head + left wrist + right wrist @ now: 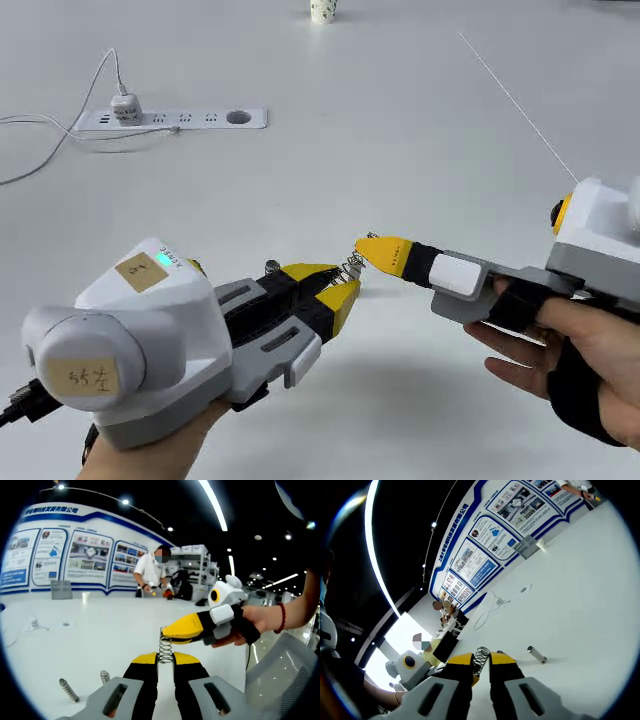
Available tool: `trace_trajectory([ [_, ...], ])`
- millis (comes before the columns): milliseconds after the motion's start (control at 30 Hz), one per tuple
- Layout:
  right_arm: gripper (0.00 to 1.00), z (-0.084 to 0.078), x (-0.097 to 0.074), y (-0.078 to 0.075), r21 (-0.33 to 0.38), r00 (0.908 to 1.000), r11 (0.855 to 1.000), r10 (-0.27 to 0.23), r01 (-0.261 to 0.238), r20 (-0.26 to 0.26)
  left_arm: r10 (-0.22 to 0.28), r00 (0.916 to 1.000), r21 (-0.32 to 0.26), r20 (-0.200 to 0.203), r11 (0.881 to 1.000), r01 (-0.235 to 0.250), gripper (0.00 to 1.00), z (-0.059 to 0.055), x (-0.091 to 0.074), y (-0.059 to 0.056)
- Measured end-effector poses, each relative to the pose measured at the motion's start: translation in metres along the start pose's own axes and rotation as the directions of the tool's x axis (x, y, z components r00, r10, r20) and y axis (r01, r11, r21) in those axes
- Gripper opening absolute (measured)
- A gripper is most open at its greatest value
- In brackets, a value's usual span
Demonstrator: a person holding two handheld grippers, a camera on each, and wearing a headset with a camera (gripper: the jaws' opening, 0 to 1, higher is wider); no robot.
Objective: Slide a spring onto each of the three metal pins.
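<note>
Fig. Nearest me, my left gripper (166, 659) is closed on the lower coils of the spring (165, 649), a short grey wire coil standing upright between the yellow tips. My right gripper (167, 634) pinches its upper end (both hold the one coil, off the table). Beyond, on the white workbench (100, 630), lie a second spring (68, 690), a third spring (104, 676) and a metal pin (536, 655).
</note>
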State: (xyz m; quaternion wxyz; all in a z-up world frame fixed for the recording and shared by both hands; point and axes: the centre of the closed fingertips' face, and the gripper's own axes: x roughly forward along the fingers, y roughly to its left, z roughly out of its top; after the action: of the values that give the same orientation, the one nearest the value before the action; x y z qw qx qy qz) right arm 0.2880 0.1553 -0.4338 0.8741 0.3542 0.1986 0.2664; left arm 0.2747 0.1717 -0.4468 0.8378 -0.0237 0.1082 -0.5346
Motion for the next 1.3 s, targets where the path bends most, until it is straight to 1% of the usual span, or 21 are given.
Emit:
trace_trajectory([
  [200,0.12,0.0,0.001,0.001,0.004,1.0,1.0,0.007,-0.007,0.006,0.002,1.0,0.01,-0.003,1.0,-0.002,0.11,0.0,0.0,0.001],
  [267,0.12,0.0,0.001,0.002,-0.01,0.9999,1.0,0.006,-0.006,0.009,0.004,0.9999,0.015,-0.01,1.0,-0.004,0.11,-0.001,0.0,0.001],
  [333,0.12,0.001,0.001,0.003,-0.015,0.9999,1.0,0.008,-0.007,0.012,0.008,0.9995,0.02,-0.032,1.0,-0.007,0.12,-0.004,0.0,0.002],
  [367,0.11,0.001,0.002,0.002,-0.034,0.9999,0.999,0.0,0.0,0.012,0.008,0.9993,0.021,-0.037,1.0,-0.007,0.12,-0.005,0.0,0.002],
  [400,0.11,0.001,0.001,-0.002,-0.068,0.9998,0.997,-0.018,0.019,0.007,0.008,0.9993,0.023,-0.037,1.0,-0.007,0.12,-0.005,0.0,0.002],
  [500,0.11,0.002,0.002,0.0,-0.07,0.9999,0.997,-0.008,0.009,0.011,0.003,0.9992,0.029,-0.041,1.0,-0.002,0.13,-0.005,0.0,0.001],
  [567,0.11,0.004,0.002,-0.003,-0.097,0.9994,0.995,-0.028,0.03,0.018,0.013,0.9983,0.036,-0.057,0.999,-0.011,0.17,-0.008,0.0,0.002],
  [600,0.11,0.005,0.002,-0.005,-0.117,0.9989,0.992,-0.043,0.045,0.02,0.015,0.9978,0.037,-0.065,0.999,-0.012,0.18,-0.009,0.0,0.003],
  [633,0.11,0.007,0.002,-0.005,-0.141,0.9986,0.989,-0.049,0.051,0.019,0.021,0.9968,0.043,-0.077,0.999,-0.018,0.19,-0.011,-0.001,0.004],
  [667,0.11,0.007,0.003,-0.006,-0.149,0.9985,0.987,-0.053,0.055,0.017,0.028,0.9957,0.052,-0.088,0.998,-0.023,0.2,-0.013,-0.002,0.005],
  [733,0.11,0.009,0.003,-0.007,-0.177,0.9978,0.982,-0.063,0.065,0.019,0.046,0.9925,0.06,-0.113,0.997,-0.039,0.26,-0.016,-0.005,0.009],
  [767,0.11,0.008,0.003,-0.007,-0.184,0.9977,0.981,-0.067,0.068,0.013,0.048,0.9924,0.06,-0.113,0.997,-0.042,0.27,-0.016,-0.005,0.01],
  [800,0.11,0.009,0.003,-0.01,-0.232,0.9964,0.969,-0.084,0.084,0.009,0.055,0.9922,0.061,-0.112,0.997,-0.048,0.27,-0.016,-0.008,0.013],
  [867,0.11,0.008,0.003,-0.013,-0.275,0.9948,0.956,-0.102,0.099,0.004,0.07,0.991,0.065,-0.114,0.996,-0.063,0.29,-0.015,-0.01,0.018],
  [933,0.11,0.009,0.004,-0.011,-0.294,0.9949,0.951,-0.101,0.098,0.007,0.084,0.9896,0.063,-0.117,0.995,-0.077,0.31,-0.015,-0.013,0.023],
  [967,0.11,0.009,0.005,-0.011,-0.313,0.9945,0.944,-0.104,0.1,0.004,0.091,0.9887,0.063,-0.12,0.995,-0.084,0.32,-0.015,-0.015,0.025],
  [1033,0.11,0.009,0.006,-0.011,-0.334,0.9941,0.937,-0.108,0.103,0.004,0.102,0.9869,0.063,-0.125,0.994,-0.095,0.35,-0.016,-0.017,0.029],
  [1067,0.11,0.01,0.007,-0.012,-0.35,0.9935,0.931,-0.114,0.108,0.005,0.106,0.986,0.066,-0.129,0.993,-0.098,0.36,-0.016,-0.018,0.03],
  [1133,0.11,0.01,0.008,-0.014,-0.367,0.9921,0.923,-0.126,0.118,0.004,0.118,0.9835,0.081,-0.137,0.991,-0.108,0.38,-0.017,-0.021,0.033],
  [1300,0.11,0.013,0.009,-0.019,-0.38,0.9902,0.915,-0.139,0.134,0.014,0.133,0.9795,0.086,-0.151,0.989,-0.121,0.45,-0.02,-0.027,0.036],
])
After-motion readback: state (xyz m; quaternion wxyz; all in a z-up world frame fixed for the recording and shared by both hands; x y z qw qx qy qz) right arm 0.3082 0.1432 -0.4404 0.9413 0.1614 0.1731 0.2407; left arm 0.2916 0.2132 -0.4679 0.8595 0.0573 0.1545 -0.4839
